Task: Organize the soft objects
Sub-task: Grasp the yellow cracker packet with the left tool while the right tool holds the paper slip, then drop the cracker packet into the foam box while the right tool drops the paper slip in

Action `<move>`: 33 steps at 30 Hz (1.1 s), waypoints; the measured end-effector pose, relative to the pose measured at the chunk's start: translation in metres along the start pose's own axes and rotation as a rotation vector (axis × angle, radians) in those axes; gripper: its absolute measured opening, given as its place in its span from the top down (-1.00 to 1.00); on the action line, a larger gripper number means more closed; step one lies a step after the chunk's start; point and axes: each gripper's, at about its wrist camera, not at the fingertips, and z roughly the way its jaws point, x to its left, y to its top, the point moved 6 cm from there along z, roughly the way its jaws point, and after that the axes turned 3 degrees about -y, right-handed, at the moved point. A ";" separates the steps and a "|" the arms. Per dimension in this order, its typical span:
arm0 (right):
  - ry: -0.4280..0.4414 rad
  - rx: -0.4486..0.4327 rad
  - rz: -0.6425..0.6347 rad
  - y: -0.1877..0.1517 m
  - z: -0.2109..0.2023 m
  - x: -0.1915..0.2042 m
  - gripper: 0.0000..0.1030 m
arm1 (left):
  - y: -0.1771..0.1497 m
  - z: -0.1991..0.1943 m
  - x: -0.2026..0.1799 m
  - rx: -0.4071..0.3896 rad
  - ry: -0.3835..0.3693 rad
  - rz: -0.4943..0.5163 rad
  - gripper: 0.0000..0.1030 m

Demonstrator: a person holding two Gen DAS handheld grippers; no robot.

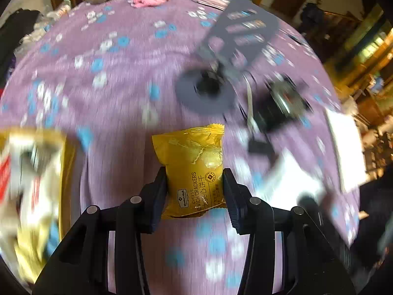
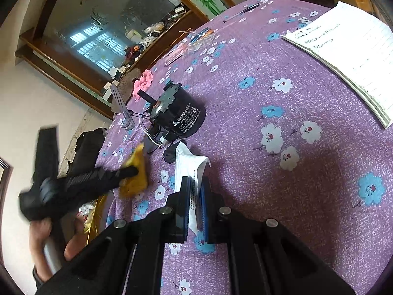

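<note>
The left tool (image 1: 195, 191) grips a yellow cracker packet (image 1: 192, 169) between both pads, clear of the floral cloth (image 1: 118, 78) on the bench. The right tool (image 2: 195, 211) is closed narrow on a white plastic wrapper (image 2: 189, 167), whose far end trails on the cloth. Beyond the wrapper lies a black motor (image 2: 183, 116), with a notebook (image 2: 348, 56) well to the motor's right. Left of the packet, a blurred gold container (image 1: 36, 184) probably serves as the bin.

Risks: the slick packet film may slip under rapid motion; the trailing wrapper may snag the motor's wires.
</note>
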 end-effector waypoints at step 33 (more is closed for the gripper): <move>0.304 0.136 -0.313 -0.090 -0.011 0.229 0.91 | -0.086 -0.206 0.199 -0.333 -0.135 -0.225 0.16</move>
